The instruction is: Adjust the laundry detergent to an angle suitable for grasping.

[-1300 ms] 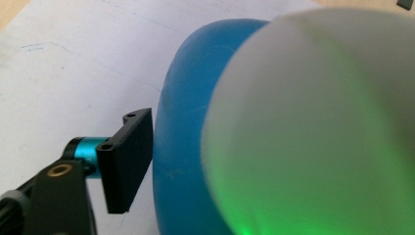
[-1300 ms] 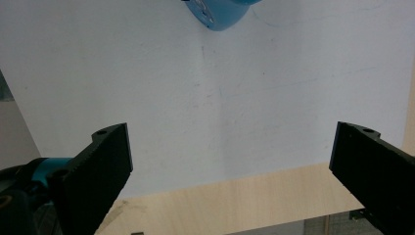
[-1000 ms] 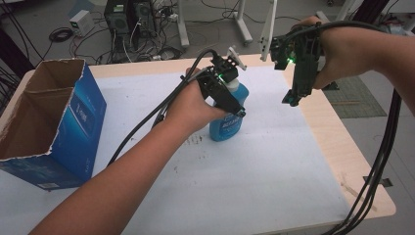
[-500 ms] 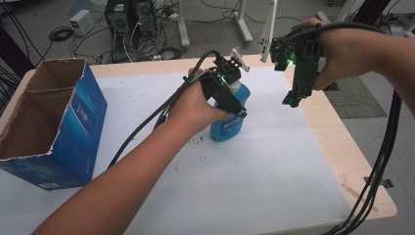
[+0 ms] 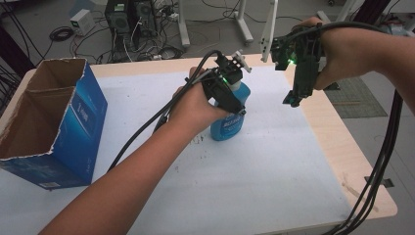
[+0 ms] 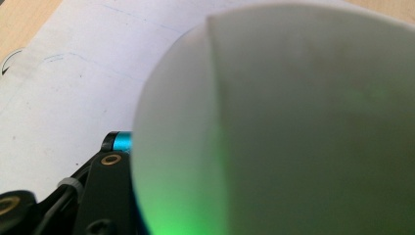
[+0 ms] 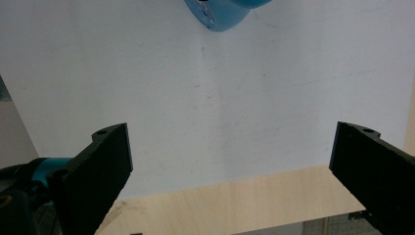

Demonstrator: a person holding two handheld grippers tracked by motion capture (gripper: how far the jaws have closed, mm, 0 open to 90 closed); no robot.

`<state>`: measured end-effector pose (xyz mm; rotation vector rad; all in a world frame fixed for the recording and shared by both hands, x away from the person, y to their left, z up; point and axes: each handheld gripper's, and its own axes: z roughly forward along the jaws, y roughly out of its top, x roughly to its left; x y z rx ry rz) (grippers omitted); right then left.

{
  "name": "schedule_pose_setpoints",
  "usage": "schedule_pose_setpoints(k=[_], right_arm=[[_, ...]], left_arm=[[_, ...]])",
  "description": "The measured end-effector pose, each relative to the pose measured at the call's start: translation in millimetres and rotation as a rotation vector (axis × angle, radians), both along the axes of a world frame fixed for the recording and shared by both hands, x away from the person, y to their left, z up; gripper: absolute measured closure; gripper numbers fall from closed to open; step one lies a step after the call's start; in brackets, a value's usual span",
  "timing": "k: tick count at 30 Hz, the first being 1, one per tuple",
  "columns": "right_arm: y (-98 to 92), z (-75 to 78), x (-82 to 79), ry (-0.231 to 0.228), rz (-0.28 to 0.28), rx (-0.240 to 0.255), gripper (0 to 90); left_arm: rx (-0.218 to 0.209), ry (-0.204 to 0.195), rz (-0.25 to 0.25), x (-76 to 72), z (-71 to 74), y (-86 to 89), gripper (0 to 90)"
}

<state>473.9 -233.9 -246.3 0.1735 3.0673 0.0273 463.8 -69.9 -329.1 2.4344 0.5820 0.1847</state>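
Left hand [image 5: 195,105] level, fingers around spray bottle [image 5: 230,120]

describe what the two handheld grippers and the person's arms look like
Both the left gripper and the right gripper are black, boxy frames with ribbed flat jaws, brass-coloured screws, teal accents and a green light. Thick black cables trail from each. The forearms are bare, with no sleeves or gloves in view.

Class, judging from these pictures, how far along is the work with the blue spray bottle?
Done: the left gripper has just closed its jaws on the upper part of the blue plastic spray bottle, which stands on the white table cover. In hand: that grip. Left: any lifting or moving; the right gripper hovers open to the bottle's right, and the open blue cardboard box is apart, at the left.
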Motion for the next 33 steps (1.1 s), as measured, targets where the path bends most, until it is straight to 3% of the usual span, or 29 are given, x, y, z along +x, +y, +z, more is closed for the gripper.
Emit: schedule_pose_setpoints(k=[7, 13, 25, 31, 33], right_arm=[[-0.3, 0.6, -1.9, -0.003, -0.005, 0.001, 1.3], [-0.4, 2.1, -4.3, -0.008, -0.01, 0.005, 1.3], [9.2, 3.5, -7.8, -0.012, 0.011, 0.01, 1.3], [19.5, 0.6, -8.1, -0.01, 0.027, 0.011, 1.3], [22.9, -0.4, -7.9, -0.008, 0.032, 0.012, 1.3]], left_arm=[[0.016, -0.017, -0.007, -5.2, 1.6, 0.6, 43.5], [-0.007, -0.032, -0.03, -14.7, 10.7, 5.3, 43.5], [-0.004, -0.053, -0.09, -35.3, 35.2, 35.7, 43.5], [0.011, -0.059, -0.165, -47.4, 48.4, 56.1, 43.5], [0.02, -0.053, -0.213, -54.1, 53.9, 65.3, 43.5]])
